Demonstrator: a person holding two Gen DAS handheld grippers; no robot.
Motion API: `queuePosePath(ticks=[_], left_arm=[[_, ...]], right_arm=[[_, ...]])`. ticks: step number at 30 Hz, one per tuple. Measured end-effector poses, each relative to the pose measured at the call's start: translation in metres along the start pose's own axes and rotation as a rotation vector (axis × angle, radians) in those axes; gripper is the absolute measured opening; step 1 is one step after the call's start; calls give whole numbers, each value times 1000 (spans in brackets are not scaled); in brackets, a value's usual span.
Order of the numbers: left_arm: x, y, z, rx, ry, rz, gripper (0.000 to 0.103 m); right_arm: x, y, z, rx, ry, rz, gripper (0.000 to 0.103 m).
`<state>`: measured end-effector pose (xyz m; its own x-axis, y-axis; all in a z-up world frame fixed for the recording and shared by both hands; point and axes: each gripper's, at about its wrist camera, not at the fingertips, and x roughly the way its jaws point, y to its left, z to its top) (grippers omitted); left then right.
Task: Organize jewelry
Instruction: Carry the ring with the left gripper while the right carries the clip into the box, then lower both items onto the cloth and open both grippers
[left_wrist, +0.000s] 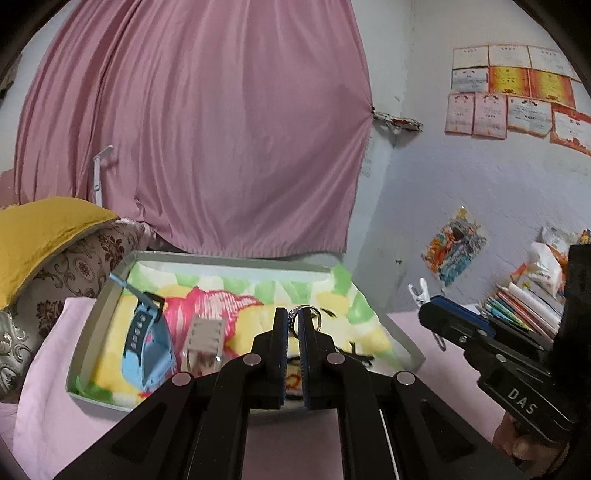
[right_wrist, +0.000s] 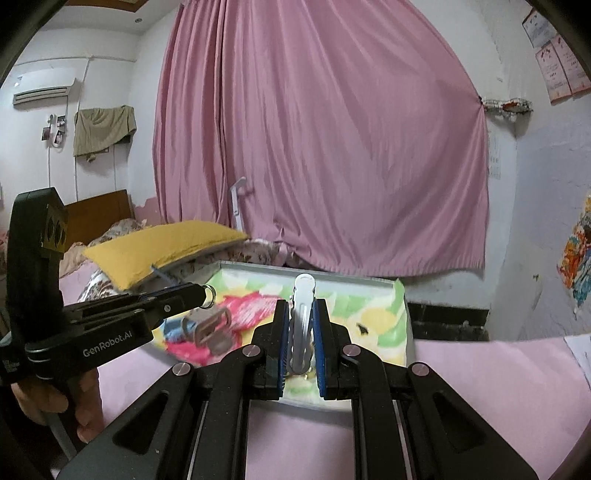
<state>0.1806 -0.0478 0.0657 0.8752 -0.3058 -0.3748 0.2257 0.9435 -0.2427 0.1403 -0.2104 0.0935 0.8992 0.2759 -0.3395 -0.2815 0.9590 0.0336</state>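
Two claws clamped: left claw (left_wrist: 294, 325) on silver metal ring (left_wrist: 304, 318), right claw (right_wrist: 300, 325) on white plastic hair clip (right_wrist: 303, 306); watches remaining in shallow grey tray (left_wrist: 92, 325), unsorted.

the right gripper (left_wrist: 424, 295) carries "das" in pale letters on its black body, while the left gripper (right_wrist: 208, 295) carries "genrobot.ai" along its side.

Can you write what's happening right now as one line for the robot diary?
left gripper: shut on ring | right gripper: shut on hair clip | both above tray | watches in tray
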Motion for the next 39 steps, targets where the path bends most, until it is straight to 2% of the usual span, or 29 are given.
queuePosePath(ticks=[8, 15, 23, 39], left_arm=[[14, 3, 12, 5, -94, 52, 6], [27, -1, 14, 16, -115, 75, 6], [42, 1, 13, -9, -68, 89, 6], [71, 8, -2, -30, 152, 70, 6]], right_arm=[[17, -11, 6, 19, -60, -14, 11], [35, -12, 1, 3, -61, -53, 11], [48, -13, 2, -1, -25, -82, 11], [73, -26, -8, 37, 137, -61, 11]])
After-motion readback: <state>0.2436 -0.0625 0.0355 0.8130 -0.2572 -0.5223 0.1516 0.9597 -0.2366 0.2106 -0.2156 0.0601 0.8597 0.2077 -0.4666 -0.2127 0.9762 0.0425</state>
